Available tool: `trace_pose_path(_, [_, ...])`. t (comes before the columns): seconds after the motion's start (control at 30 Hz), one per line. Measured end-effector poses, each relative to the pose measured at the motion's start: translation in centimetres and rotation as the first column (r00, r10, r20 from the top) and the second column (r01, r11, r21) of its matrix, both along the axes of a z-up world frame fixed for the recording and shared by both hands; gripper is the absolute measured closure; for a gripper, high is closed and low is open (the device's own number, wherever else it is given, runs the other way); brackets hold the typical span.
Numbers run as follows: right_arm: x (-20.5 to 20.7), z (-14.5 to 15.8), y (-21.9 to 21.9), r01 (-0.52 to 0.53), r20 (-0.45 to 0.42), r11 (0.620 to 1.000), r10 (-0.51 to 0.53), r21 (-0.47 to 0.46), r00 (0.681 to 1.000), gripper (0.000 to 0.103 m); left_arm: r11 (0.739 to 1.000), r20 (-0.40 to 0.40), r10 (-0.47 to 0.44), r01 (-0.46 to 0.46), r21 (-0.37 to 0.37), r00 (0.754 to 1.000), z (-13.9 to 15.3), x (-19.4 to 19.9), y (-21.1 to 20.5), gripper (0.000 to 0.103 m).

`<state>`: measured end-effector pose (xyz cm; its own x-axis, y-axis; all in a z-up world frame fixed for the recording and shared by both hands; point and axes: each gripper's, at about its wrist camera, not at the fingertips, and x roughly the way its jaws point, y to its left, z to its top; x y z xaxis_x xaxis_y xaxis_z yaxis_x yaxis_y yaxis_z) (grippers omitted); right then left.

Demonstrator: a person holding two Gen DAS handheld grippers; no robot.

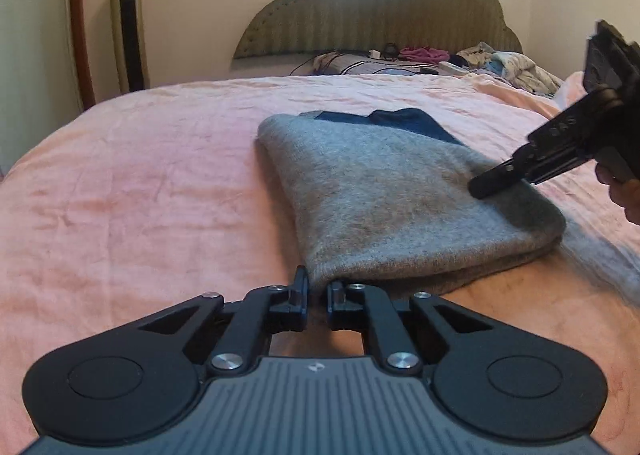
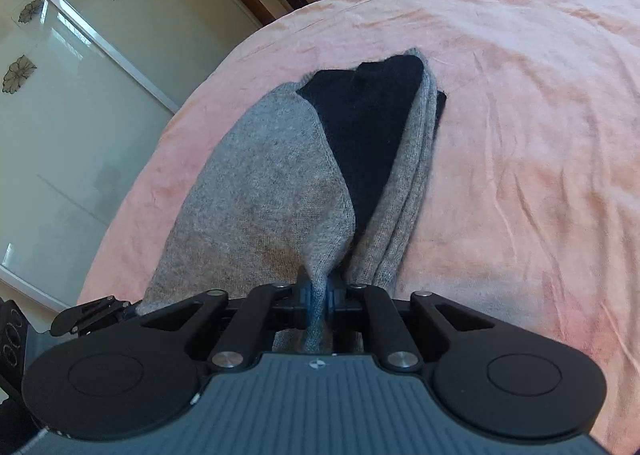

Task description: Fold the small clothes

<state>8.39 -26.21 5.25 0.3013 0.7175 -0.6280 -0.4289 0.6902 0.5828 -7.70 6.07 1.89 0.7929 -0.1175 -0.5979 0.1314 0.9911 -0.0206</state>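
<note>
A grey knit garment with a dark navy part lies folded on the pink bedspread. My left gripper is shut on the garment's near corner, at the bottom of the left wrist view. My right gripper comes in from the right and pinches the garment's right edge, held by a hand. In the right wrist view the right gripper is shut on a raised fold of the grey garment, with the navy part beyond it. The left gripper shows at the lower left, at the cloth's corner.
A padded headboard stands at the bed's far end, with loose clothes and cables piled below it. A tower fan stands by the left wall. Sliding doors with flower prints run past the bed's edge.
</note>
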Motion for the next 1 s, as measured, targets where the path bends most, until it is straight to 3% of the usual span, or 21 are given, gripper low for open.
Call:
trace_pose_path(0.07, [-0.1,-0.7,-1.1,0.032,-0.013,0.999,-0.032,-0.004,0.999,0.090,0.998,-0.020,0.012,-0.013,-0.058,1.000,-0.6,0.0,1.0,0.096])
trace_pose_path(0.1, [0.1,-1.9,-1.3,0.029,-0.043,0.999,-0.030,-0.013,0.999,0.097,0.998,-0.010,0.013,-0.013,-0.062,1.000,-0.8,-0.2,1.0,0.096])
trace_pose_path(0.17, [0.1,-2.0,-1.7,0.032,-0.059,0.999,-0.030,0.034,0.998,0.095,0.999,0.001,0.013,-0.013,-0.046,1.000,-0.8,-0.1,0.6,0.096])
trace_pose_path(0.23, [0.8,-0.5,-2.2,0.060,-0.083,0.994,-0.052,0.094,0.995,0.072,0.998,-0.001,0.017,-0.017,-0.058,1.000,-0.8,-0.1,0.7,0.096])
trace_pose_path(0.27, [1.2,0.5,-2.5,0.084,-0.058,0.987,-0.076,0.138,0.995,0.065,0.998,-0.001,0.017,-0.017,-0.064,1.000,-0.8,-0.1,0.8,0.096])
trace_pose_path(0.3, [1.8,1.5,-2.8,0.109,-0.028,0.978,-0.105,0.179,0.994,0.050,0.998,-0.001,0.017,-0.017,-0.068,1.000,-0.9,-0.1,0.9,0.096])
trace_pose_path(0.33, [2.6,2.3,-2.9,0.134,-0.011,0.970,-0.134,0.204,0.991,0.042,0.997,-0.002,0.017,-0.017,-0.072,1.000,-0.9,0.0,0.9,0.096])
trace_pose_path(0.43, [6.1,2.4,-1.8,0.171,-0.058,0.966,-0.163,0.193,0.985,0.042,0.997,-0.003,0.017,-0.017,-0.079,1.000,-0.8,-0.1,1.0,0.096])
trace_pose_path(0.53, [9.1,0.6,-0.1,0.218,-0.126,0.975,-0.210,0.050,0.969,0.043,0.996,-0.004,0.017,-0.018,-0.084,1.000,-0.8,-0.2,1.0,0.096])
trace_pose_path(0.57, [9.6,0.0,0.5,0.210,-0.136,0.976,-0.201,0.054,0.970,0.045,0.996,-0.004,0.018,-0.018,-0.084,1.000,-0.8,-0.2,1.0,0.096])
trace_pose_path(0.63, [10.0,-0.3,1.7,0.160,-0.130,0.985,-0.152,0.060,0.980,0.088,0.996,-0.004,0.018,-0.019,-0.086,1.000,-0.8,-0.2,1.1,0.096])
trace_pose_path(0.73, [10.3,0.5,1.5,0.176,-0.034,0.984,-0.175,0.038,0.984,0.092,0.996,-0.006,0.017,-0.018,-0.091,1.000,-0.8,-0.2,1.2,0.096])
trace_pose_path(0.8, [11.2,-0.9,0.2,0.242,-0.048,0.970,-0.242,-0.011,0.969,0.093,0.995,-0.006,0.016,-0.017,-0.095,1.000,-0.8,-0.2,1.2,0.096])
trace_pose_path(0.9, [10.3,-1.7,-0.4,0.228,-0.053,0.973,-0.226,0.026,0.973,0.096,0.995,-0.007,0.016,-0.017,-0.101,1.000,-0.8,-0.2,1.3,0.096])
trace_pose_path(1.0, [9.6,0.4,-0.9,0.274,-0.027,0.959,-0.272,0.074,0.962,0.068,0.994,-0.008,0.016,-0.016,-0.104,1.000,-0.8,-0.2,1.3,0.096])
